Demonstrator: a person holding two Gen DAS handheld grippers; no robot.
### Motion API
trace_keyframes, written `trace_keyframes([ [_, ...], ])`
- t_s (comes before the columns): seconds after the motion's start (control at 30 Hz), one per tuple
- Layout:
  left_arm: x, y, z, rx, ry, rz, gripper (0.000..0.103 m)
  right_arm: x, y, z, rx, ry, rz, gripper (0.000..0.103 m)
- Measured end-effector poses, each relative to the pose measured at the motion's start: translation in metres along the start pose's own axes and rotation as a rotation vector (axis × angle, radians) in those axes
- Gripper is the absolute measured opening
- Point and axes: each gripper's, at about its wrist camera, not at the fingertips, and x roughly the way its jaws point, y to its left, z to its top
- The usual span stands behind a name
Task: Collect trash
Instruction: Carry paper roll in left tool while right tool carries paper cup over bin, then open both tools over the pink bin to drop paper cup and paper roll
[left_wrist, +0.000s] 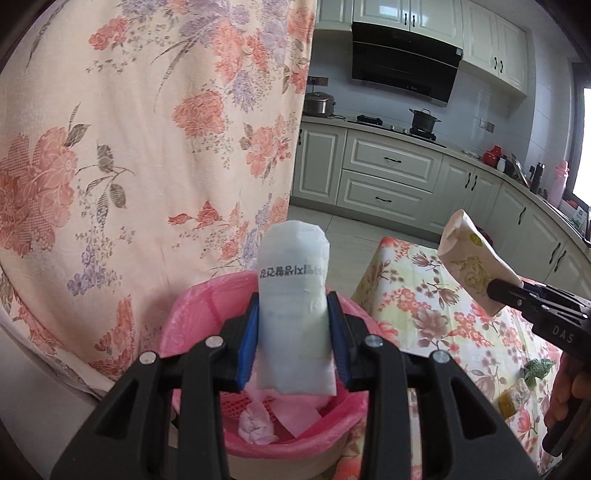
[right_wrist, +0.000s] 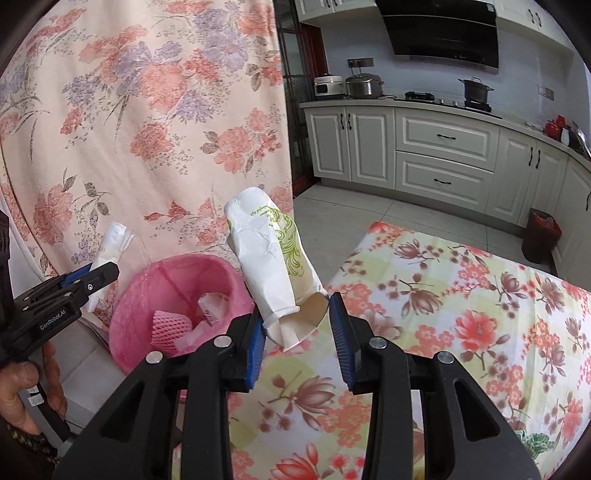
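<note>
Left claw clenched on white packet above pink-lined bin; bin held crumpled tissue, pink foam net; right claw gripped crushed paper cup beside bin, over floral counter

Both tools raised, clamped.

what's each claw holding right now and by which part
Left claw: white plastic packet, pinched across its lower half. Right claw: crushed paper cup, apparently caught by its lower end.
</note>
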Motion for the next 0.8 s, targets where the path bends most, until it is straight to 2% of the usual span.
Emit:
trace_keyframes([
  [0.47,0.001,0.047,-0.006,-0.058,0.003,0.045,0.034,0.051,0.088,0.023,-0.096,0.044,0.095,0.036],
  [0.6,0.002,0.053,-0.003,-0.066,0.000,0.049,0.034,0.063,0.101,0.028,-0.124,0.049,0.105,0.036],
  [0.8,0.006,0.054,-0.001,-0.073,0.001,0.049,0.035,0.077,0.106,0.030,-0.138,0.061,0.106,0.043],
])
